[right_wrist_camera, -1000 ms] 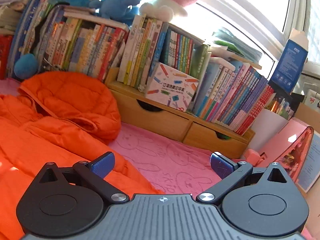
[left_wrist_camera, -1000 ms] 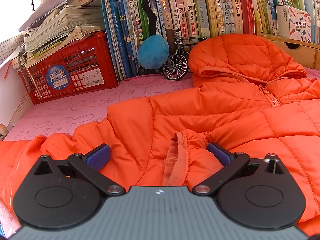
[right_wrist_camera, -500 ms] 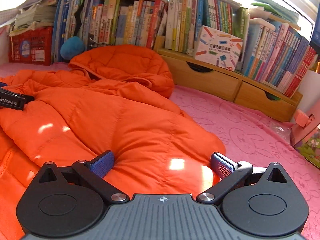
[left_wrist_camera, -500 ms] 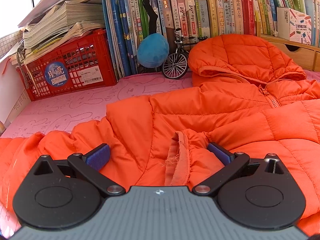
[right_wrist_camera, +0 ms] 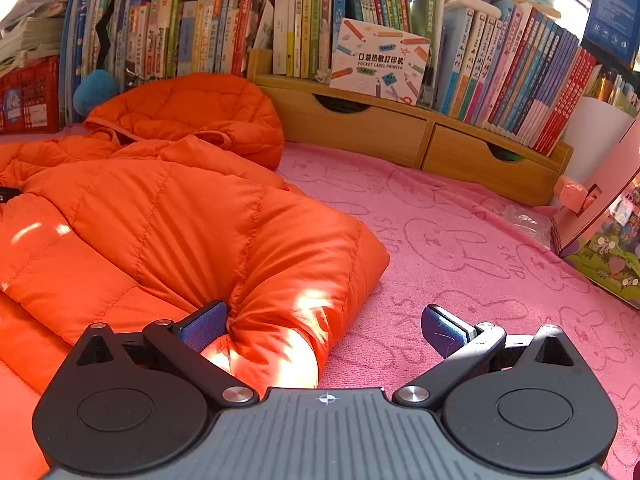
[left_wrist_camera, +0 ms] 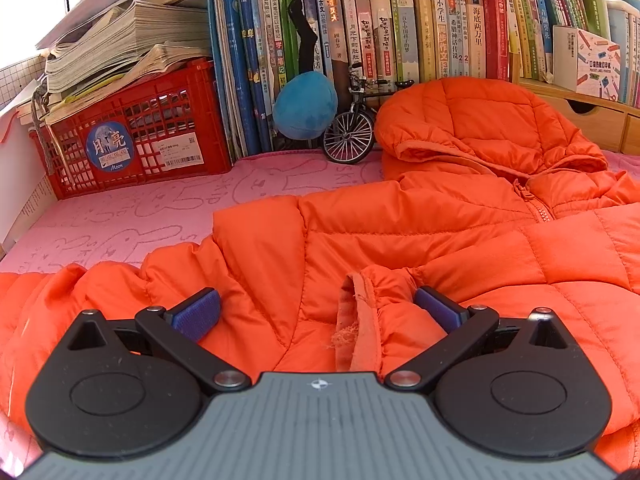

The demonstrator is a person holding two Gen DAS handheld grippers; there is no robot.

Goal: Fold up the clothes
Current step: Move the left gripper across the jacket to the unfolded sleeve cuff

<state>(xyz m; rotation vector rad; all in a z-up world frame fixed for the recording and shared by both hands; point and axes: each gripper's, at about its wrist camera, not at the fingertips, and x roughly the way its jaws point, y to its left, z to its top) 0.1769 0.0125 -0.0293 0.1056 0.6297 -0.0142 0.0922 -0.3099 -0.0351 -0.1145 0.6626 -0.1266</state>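
Observation:
An orange puffer jacket [left_wrist_camera: 460, 232] lies on the pink rabbit-print cloth [left_wrist_camera: 132, 216], its hood [left_wrist_camera: 480, 120] toward the books. My left gripper [left_wrist_camera: 316, 312] stands open low over the jacket, with a frayed sleeve cuff [left_wrist_camera: 356, 320] between its blue pads, not clamped. In the right wrist view the same jacket [right_wrist_camera: 168, 216] fills the left side, a sleeve folded over the body. My right gripper [right_wrist_camera: 324, 328] is open at the sleeve's end [right_wrist_camera: 280, 340]; its left pad touches the fabric, its right pad hangs over the cloth [right_wrist_camera: 460, 248].
A red crate [left_wrist_camera: 132, 136] of papers, a row of books [left_wrist_camera: 400, 32], a blue plush ball [left_wrist_camera: 306, 106] and a toy bicycle [left_wrist_camera: 356, 128] line the back. A wooden drawer shelf [right_wrist_camera: 420, 136] and a pink box [right_wrist_camera: 600, 208] border the right.
My right gripper swung from the shelf and cloth down and left to the jacket's sleeve end. The left gripper stayed nearly still over the cuff.

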